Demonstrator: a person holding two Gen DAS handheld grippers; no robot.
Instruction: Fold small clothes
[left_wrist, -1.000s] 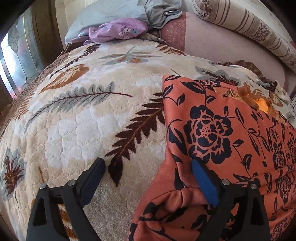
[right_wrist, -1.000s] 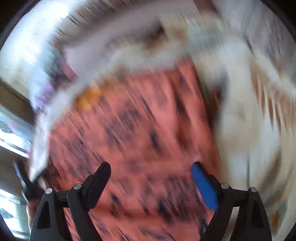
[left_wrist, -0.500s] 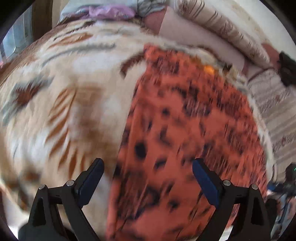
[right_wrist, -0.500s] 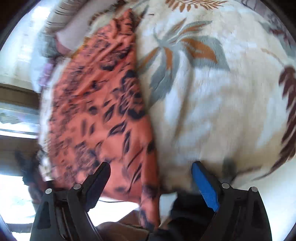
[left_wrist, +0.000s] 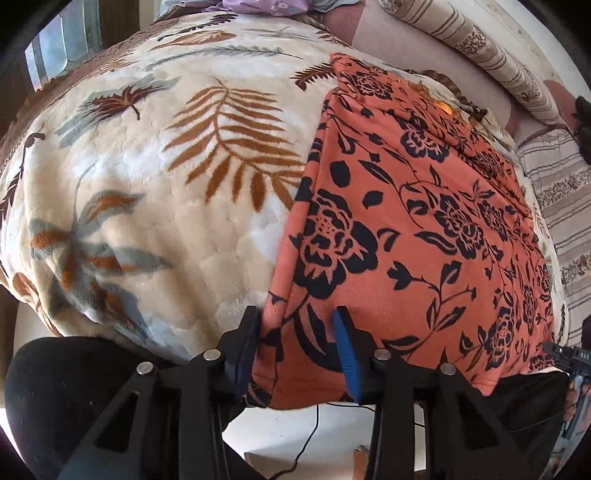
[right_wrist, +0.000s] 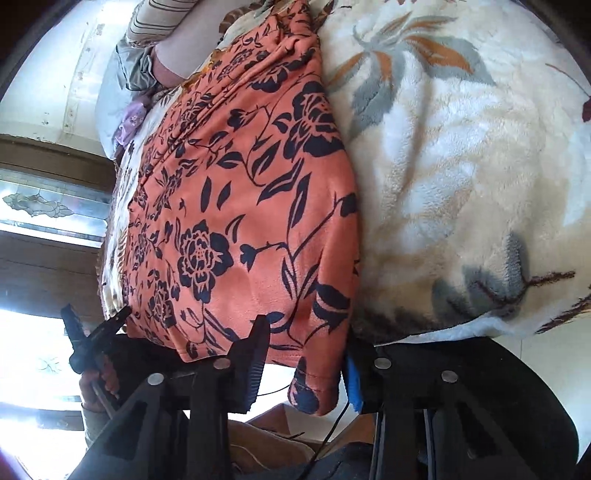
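An orange garment with a black flower print (left_wrist: 413, 229) lies flat on a cream leaf-patterned blanket (left_wrist: 155, 192), its near hem hanging over the bed's front edge. My left gripper (left_wrist: 297, 347) is at the garment's near left corner with the cloth between its narrowed fingers. In the right wrist view the same garment (right_wrist: 236, 206) lies left of centre. My right gripper (right_wrist: 304, 360) is at its near right corner, fingers narrowed with the hem between them. The other gripper (right_wrist: 92, 332) shows at the left.
Pillows and a striped bolster (left_wrist: 480, 51) lie at the bed's far side, with a purple cloth (left_wrist: 266, 5) and grey bedding. A window (right_wrist: 48, 206) is beside the bed. A cable (left_wrist: 310, 435) runs on the pale floor below the bed edge.
Both grippers moved back to the bed's near edge and closed from wide open onto the garment's near corners.
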